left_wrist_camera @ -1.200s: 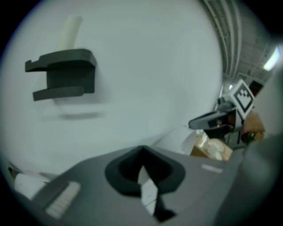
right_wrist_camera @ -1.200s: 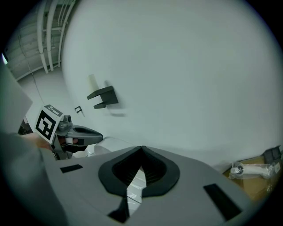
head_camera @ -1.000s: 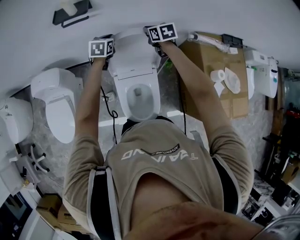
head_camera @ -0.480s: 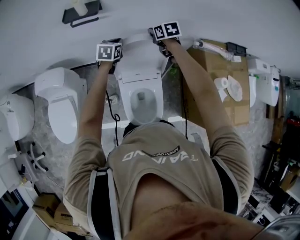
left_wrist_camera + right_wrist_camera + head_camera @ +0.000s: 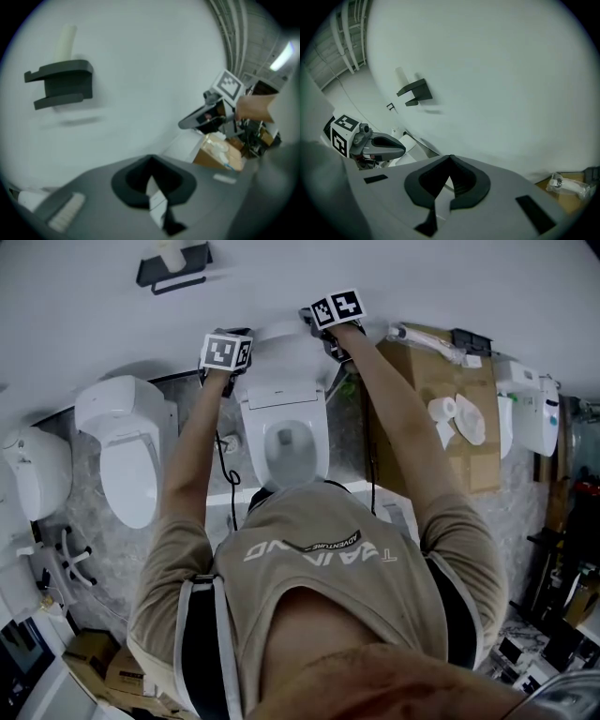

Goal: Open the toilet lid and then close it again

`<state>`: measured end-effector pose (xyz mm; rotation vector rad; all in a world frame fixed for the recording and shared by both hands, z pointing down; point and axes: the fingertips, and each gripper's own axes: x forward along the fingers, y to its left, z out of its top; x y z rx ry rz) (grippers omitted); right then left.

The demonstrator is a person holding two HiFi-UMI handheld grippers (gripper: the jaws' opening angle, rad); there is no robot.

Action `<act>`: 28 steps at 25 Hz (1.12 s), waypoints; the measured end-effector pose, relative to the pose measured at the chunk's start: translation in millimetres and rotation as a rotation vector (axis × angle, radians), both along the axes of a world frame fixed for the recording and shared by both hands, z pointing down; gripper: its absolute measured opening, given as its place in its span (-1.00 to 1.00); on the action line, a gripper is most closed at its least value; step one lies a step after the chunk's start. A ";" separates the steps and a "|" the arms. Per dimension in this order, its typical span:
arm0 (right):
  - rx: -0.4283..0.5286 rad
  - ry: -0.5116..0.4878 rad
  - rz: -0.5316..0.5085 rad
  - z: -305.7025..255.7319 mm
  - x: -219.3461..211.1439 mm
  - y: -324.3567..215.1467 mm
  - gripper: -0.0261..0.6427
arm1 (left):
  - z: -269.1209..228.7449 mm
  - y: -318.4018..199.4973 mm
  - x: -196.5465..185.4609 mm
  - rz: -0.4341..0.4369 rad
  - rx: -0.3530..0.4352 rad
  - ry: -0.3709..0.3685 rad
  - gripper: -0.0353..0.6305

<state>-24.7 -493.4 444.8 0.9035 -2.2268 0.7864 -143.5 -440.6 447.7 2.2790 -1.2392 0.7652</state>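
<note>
Evidently the lid [image 5: 279,367] stands upright against the wall [image 5: 403,277] at upper centre of the head view, bowl [image 5: 284,442] exposed; left claw [image 5: 228,362] and right claw [image 5: 330,326] each pinch nearly closed on its top corners, probably to swing it down evenly.

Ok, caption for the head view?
Left hand-held gripper and right hand-held gripper grip the raised lid over the open toilet.

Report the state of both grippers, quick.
Left gripper: closed on one side edge of the raised toilet lid.
Right gripper: closed on the lid's other side edge.
</note>
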 end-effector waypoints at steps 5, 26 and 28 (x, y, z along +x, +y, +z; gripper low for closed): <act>0.016 -0.010 0.016 -2.4 2.0 20.5 -0.89 | -0.9 19.2 1.2 0.015 -0.025 0.016 -0.88; -0.013 0.044 -0.064 30.0 17.6 199.4 -0.89 | 23.9 194.6 24.2 0.237 -0.173 0.029 -0.88; -0.024 0.051 -0.072 36.8 20.7 219.1 -0.89 | 30.3 212.6 26.9 0.248 -0.191 0.042 -0.88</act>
